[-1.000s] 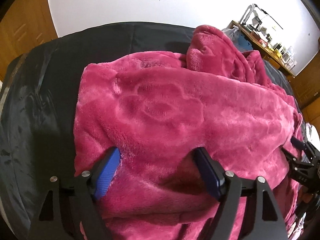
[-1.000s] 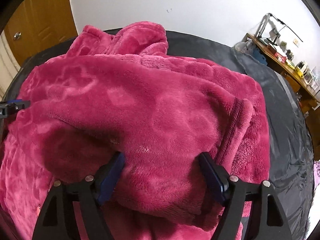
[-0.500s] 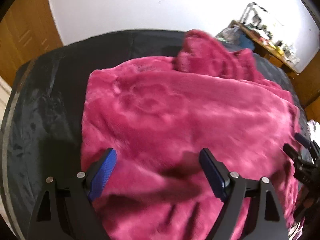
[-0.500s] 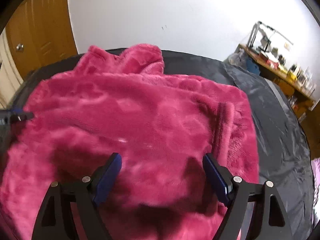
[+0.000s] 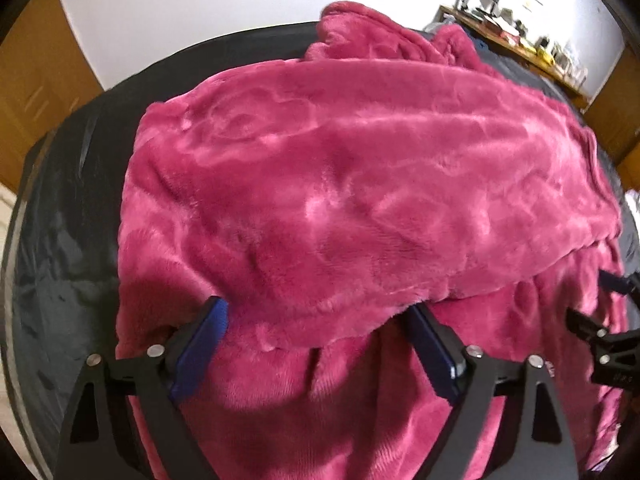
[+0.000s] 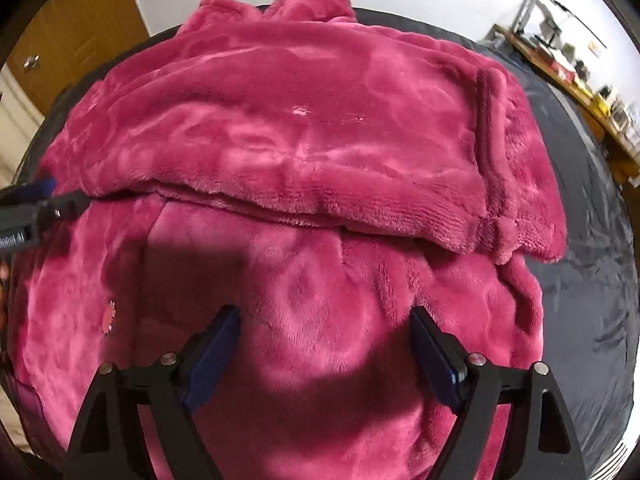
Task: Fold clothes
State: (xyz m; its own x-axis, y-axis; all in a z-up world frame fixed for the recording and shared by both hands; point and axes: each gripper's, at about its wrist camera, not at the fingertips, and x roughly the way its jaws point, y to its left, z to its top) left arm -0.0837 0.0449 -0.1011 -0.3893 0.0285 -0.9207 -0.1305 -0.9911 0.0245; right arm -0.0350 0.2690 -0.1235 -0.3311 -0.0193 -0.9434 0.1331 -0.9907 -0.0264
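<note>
A plush magenta fleece garment (image 5: pixel 340 184) lies spread on a black sheet (image 5: pixel 60 240), its upper layer folded over toward me. In the left wrist view my left gripper (image 5: pixel 316 320) is open, its blue pads (image 5: pixel 212 320) touching the folded flap's near edge. My right gripper (image 5: pixel 592 300) shows at the right edge. In the right wrist view the garment (image 6: pixel 304 128) has its fold edge running across the middle. My right gripper (image 6: pixel 324 316) is open over the lower layer, a little short of that edge. My left gripper (image 6: pixel 48 198) shows at the far left by the fold.
The black sheet (image 6: pixel 592 280) shows bare to the right and left of the garment. A cluttered wooden desk (image 6: pixel 580 72) stands at the far right against a white wall. Wooden doors (image 6: pixel 80 20) stand at the left.
The upper layer, earlier bunched over and between both grippers' fingers, now lies flat with its edge ahead of them. Both grippers have drawn back toward me and stayed open.
</note>
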